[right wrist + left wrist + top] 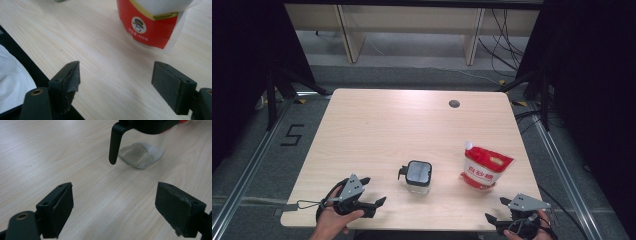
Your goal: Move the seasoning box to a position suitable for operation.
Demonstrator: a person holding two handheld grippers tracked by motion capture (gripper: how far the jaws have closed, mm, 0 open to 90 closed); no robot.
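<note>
Jaws spread wide and empty, the left gripper [373,192] rests near the table's [377,125] front edge, a black-lidded glass jar [418,176] stands just beyond it, then a red-and-white pouch [484,166], then the right gripper [496,210], likewise wide and empty.

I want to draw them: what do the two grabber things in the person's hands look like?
Both are black. The left gripper and the right gripper each carry a grey three-cornered plate on top. Each has two flat, dark, rectangular pads, worn at the edges.
</note>
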